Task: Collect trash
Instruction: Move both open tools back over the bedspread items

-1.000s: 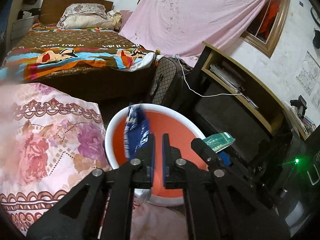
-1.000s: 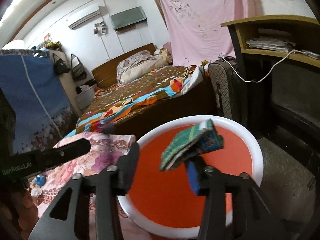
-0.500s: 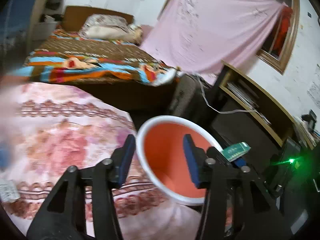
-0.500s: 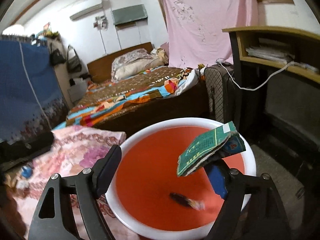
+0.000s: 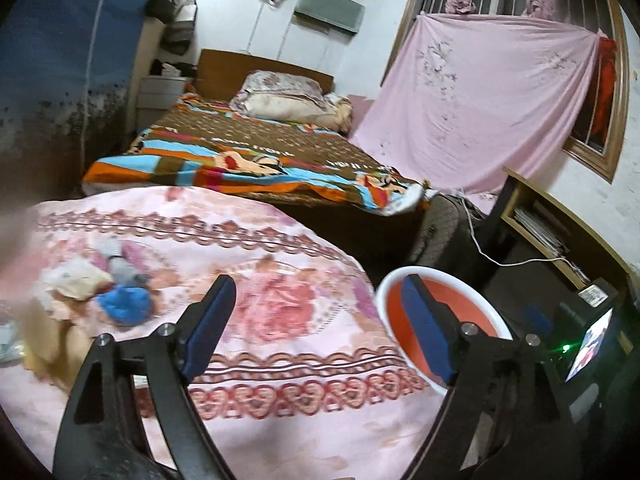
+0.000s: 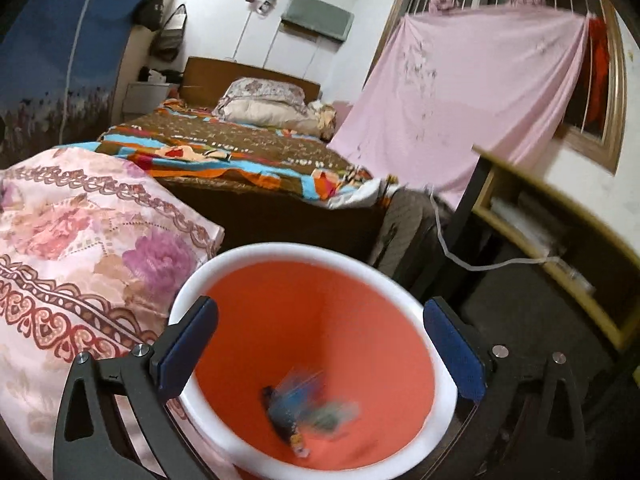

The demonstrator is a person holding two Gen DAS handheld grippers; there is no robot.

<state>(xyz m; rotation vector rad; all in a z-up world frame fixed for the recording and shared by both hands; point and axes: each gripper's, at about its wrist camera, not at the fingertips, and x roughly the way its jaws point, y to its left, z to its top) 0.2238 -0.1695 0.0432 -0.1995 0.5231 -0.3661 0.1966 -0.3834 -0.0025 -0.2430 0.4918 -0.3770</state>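
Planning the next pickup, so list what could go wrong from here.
1. The remaining scraps lie bunched on the soft floral cloth; the left tongs, still opening and empty, might pinch fabric along with the trash.
2. The bin stands tight against the cloth edge; the right tongs, opening over it, could knock its rim.

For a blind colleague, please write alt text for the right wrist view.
The right claw, its jaws opening with nothing between them, hangs over a round white-rimmed orange plastic bin where blurred blue and green wrappers lie. A pink floral cloth is beside the bin.
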